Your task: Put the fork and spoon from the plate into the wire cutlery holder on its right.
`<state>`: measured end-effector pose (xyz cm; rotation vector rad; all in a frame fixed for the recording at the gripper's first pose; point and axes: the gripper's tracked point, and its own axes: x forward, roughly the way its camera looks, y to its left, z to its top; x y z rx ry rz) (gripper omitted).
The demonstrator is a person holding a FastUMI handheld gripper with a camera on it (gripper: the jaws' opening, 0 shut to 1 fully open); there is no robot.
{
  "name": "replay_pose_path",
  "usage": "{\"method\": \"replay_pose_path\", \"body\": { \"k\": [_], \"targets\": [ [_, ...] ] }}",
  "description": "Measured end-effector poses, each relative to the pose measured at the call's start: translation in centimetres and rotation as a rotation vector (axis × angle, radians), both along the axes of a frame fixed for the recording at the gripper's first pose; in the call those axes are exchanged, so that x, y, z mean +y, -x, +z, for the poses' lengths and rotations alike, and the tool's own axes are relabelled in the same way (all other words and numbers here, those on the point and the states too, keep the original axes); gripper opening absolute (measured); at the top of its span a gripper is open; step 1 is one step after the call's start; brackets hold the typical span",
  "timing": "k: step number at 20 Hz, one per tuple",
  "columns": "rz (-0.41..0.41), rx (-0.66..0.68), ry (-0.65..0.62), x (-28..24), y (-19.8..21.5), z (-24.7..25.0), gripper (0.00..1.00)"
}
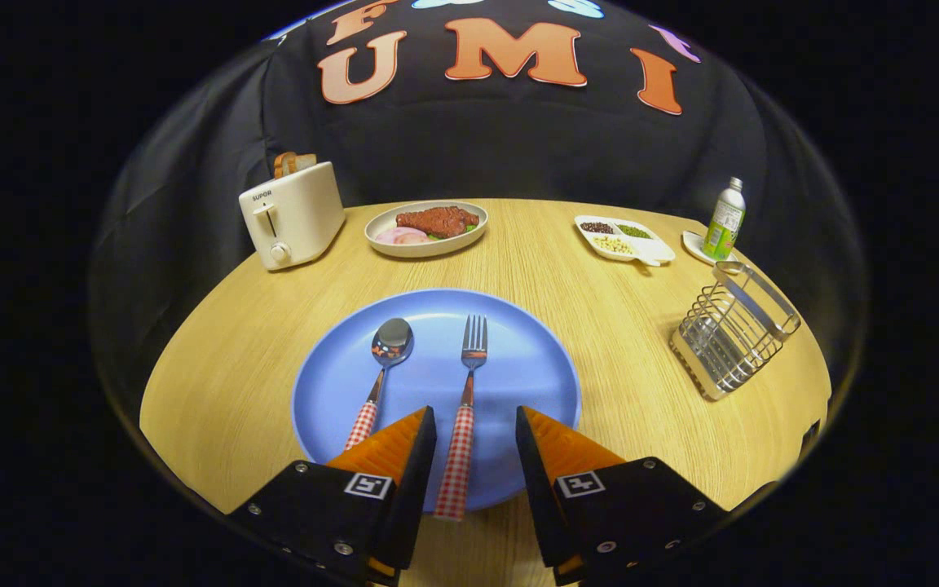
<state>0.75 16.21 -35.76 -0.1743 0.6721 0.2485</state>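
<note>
A round wooden surface (567,277) stands in front of a black cloth wall. In the gripper view, the gripper (476,428) sits at the bottom centre of the frame with its two fingers spread well apart, clamped on nothing. The checked handle of the fork (465,416) runs up through the gap between the fingers, nearer the left finger than the right; whether either finger touches it cannot be told.

The fork lies on a blue plate (531,371) in the lower middle of the frame, tines pointing away from the gripper. The spoon (380,375) lies on the same plate just left of the fork and apart from it, bowl at the far end, its checked handle ending beside the left finger.

The wire cutlery holder (734,326) is at the right of the frame, well apart from the plate and near the surface's right edge. It appears tilted, though the lens may bend it.

Toward the far edge, at upper left, a cream toaster (292,214) holds slices of bread. To its right is a pale dish (425,228) with a piece of meat. Further right a white divided tray (623,238) carries small portions of food, and beside it a green-labelled bottle (724,220) stands upright on a small white saucer.
</note>
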Motion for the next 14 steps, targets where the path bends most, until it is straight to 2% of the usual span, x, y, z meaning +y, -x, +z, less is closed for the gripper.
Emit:
{"method": "replay_pose_path", "body": {
  "k": [4, 5, 6, 9, 14],
  "targets": [
    [-0.009, 0.018, 0.015, 0.2, -0.1, -0.7, 0.32],
    [-0.014, 0.019, 0.016, 0.1, -0.2, -0.7, 0.2],
    [-0.018, 0.03, 0.015, 0.1, -0.2, -0.7, 0.15],
    [-0.028, 0.046, 0.002, -0.2, 0.0, 0.3, 0.09],
    [0.004, 0.018, 0.017, -3.1, -0.1, 5.6, 0.09]
  ]
}}
